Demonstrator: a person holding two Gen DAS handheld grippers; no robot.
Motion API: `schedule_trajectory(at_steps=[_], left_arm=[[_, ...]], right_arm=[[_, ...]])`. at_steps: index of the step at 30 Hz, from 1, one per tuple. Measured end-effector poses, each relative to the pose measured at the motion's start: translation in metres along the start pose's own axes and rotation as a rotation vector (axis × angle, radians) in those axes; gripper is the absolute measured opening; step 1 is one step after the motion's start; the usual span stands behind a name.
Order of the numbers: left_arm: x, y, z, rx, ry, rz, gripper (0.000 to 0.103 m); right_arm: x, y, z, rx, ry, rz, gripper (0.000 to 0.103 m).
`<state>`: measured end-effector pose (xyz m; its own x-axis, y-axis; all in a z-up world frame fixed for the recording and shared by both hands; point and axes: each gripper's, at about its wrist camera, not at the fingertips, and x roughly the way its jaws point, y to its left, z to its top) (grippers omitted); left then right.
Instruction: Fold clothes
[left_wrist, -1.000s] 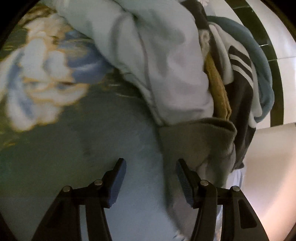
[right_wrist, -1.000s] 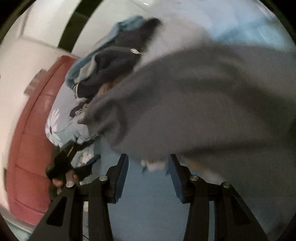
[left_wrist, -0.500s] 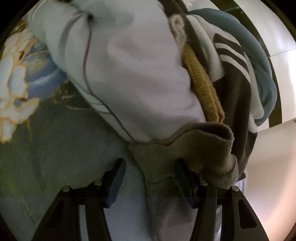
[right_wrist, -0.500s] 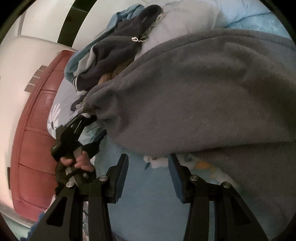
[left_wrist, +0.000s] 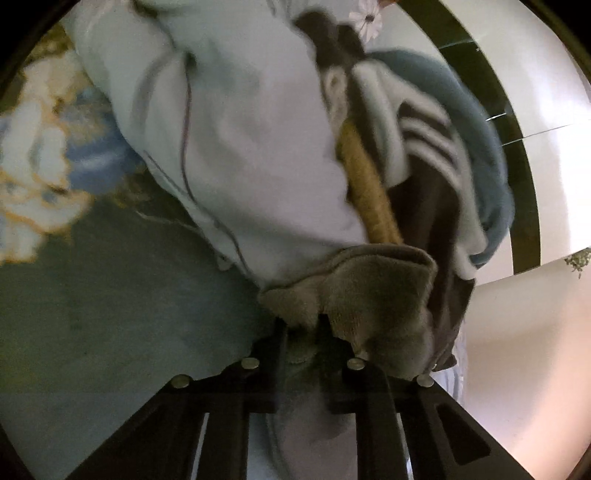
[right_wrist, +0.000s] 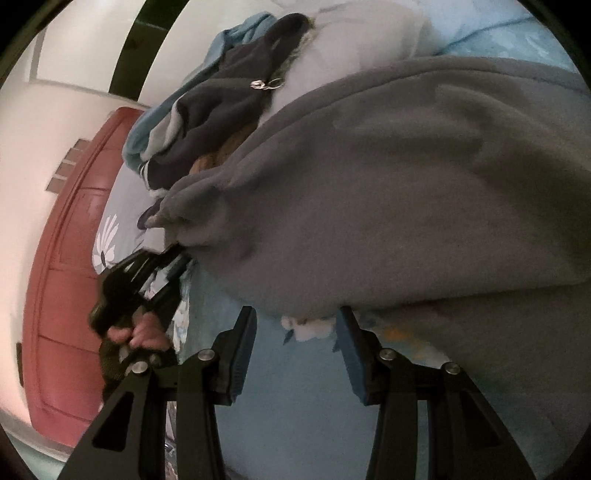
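A grey fleece garment (right_wrist: 406, 184) lies spread over the blue floral bedsheet (right_wrist: 295, 406). My left gripper (left_wrist: 301, 325) has a corner of the garment (left_wrist: 376, 295) between its jaws, which are closing, and the pads pinch the fabric. In the right wrist view that left gripper (right_wrist: 177, 254) sits at the garment's left corner, with a person's hand (right_wrist: 144, 336) on its handle. My right gripper (right_wrist: 295, 325) stands open over the sheet just short of the garment's near edge, with nothing between its fingers.
A heap of other clothes lies behind the grey garment: a pale blue top (left_wrist: 258, 147), a mustard piece (left_wrist: 369, 192), a dark striped garment (left_wrist: 424, 147) and a blue towel (left_wrist: 480, 129). A red panelled door (right_wrist: 62, 295) and white walls stand beyond the bed's edge.
The left jaws have gone from wide apart to pinched on the grey garment's corner, and that gripper rose slightly. The right gripper stayed in place and open.
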<state>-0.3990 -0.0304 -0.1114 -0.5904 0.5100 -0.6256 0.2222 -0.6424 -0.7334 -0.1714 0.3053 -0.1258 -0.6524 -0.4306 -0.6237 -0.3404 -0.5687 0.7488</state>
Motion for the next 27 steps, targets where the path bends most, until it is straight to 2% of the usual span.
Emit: schedule_trajectory(at_steps=[2, 5, 8, 10, 11, 12, 14, 17, 19, 22, 27], left_arm=[[-0.029, -0.002, 0.001, 0.003, -0.033, -0.033, 0.014], [-0.082, -0.011, 0.001, 0.083, -0.113, -0.039, 0.014], [-0.132, -0.007, -0.005, 0.161, -0.188, 0.028, 0.014], [-0.143, 0.009, -0.003, 0.190, -0.194, 0.121, 0.014], [-0.149, 0.030, -0.005, 0.187, -0.177, 0.173, 0.014], [-0.142, 0.048, -0.002, 0.174, -0.154, 0.220, 0.014], [-0.127, 0.082, 0.003, 0.084, -0.110, 0.288, 0.014], [-0.125, 0.101, 0.005, -0.012, -0.107, 0.278, 0.014], [-0.127, 0.099, 0.007, -0.026, -0.120, 0.258, 0.014], [-0.134, 0.086, 0.001, 0.042, -0.119, 0.282, 0.014], [-0.129, 0.089, 0.004, 0.039, -0.086, 0.290, 0.014]], right_arm=[[-0.003, 0.001, 0.001, 0.002, -0.011, 0.003, 0.046], [-0.008, 0.007, 0.001, -0.018, -0.030, 0.016, 0.046], [-0.012, 0.015, 0.000, -0.047, -0.042, 0.036, 0.046], [-0.013, 0.023, -0.002, -0.077, -0.040, 0.044, 0.046], [-0.013, 0.026, -0.003, -0.091, -0.038, 0.046, 0.046], [-0.012, 0.029, -0.004, -0.103, -0.033, 0.047, 0.046], [-0.009, 0.032, -0.007, -0.111, -0.014, 0.054, 0.046], [-0.009, 0.036, -0.011, -0.141, -0.015, 0.028, 0.046], [-0.017, 0.038, -0.009, -0.144, -0.022, 0.024, 0.046], [-0.042, 0.039, 0.000, -0.161, -0.053, 0.012, 0.046], [-0.111, 0.022, 0.034, -0.335, -0.085, -0.199, 0.046]])
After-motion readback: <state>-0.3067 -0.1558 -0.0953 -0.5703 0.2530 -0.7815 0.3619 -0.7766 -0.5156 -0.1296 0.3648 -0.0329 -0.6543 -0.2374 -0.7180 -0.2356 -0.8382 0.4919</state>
